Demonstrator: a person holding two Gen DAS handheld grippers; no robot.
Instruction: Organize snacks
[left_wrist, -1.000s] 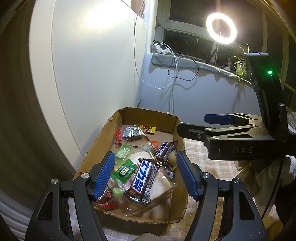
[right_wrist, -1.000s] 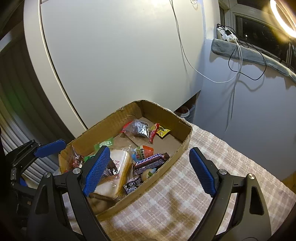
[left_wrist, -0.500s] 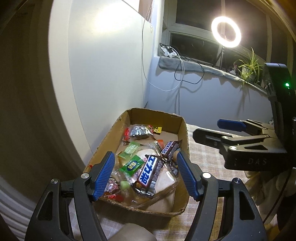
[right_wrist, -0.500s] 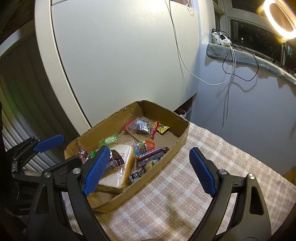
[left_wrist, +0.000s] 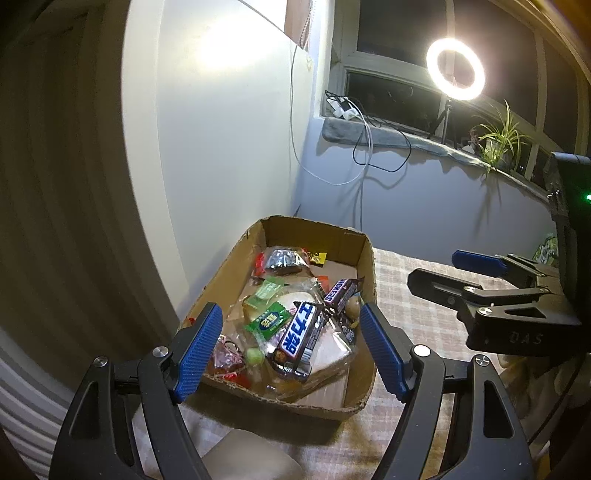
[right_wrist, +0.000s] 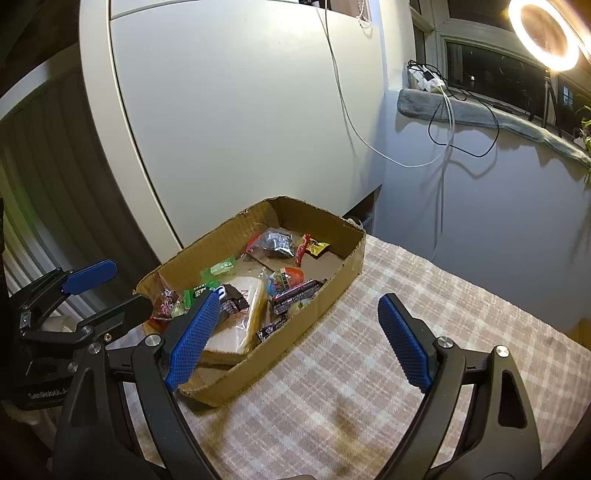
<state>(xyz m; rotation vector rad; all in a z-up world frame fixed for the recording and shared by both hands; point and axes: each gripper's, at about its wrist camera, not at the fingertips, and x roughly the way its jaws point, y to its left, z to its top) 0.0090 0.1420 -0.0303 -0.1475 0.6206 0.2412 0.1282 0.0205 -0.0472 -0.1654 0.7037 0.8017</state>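
Note:
A shallow cardboard box on the checked cloth holds several snacks: a blue-lettered chocolate bar, a Snickers bar, a green packet and a dark packet with red ends. A wrapped sandwich lies in the same box. My left gripper hovers over the box's near end; its jaws are opening and nothing is pressed between the pads. My right gripper stands open over the box's right side and the cloth. Each shows in the other's view: right gripper, left gripper.
A pink checked tablecloth stretches right of the box. A white cabinet panel rises close behind it. On the window sill are cables, a ring light and a plant.
The left jaws have spread a little wider. The right gripper has drifted to the right, away from the box, in the left wrist view. The snacks lie as before.

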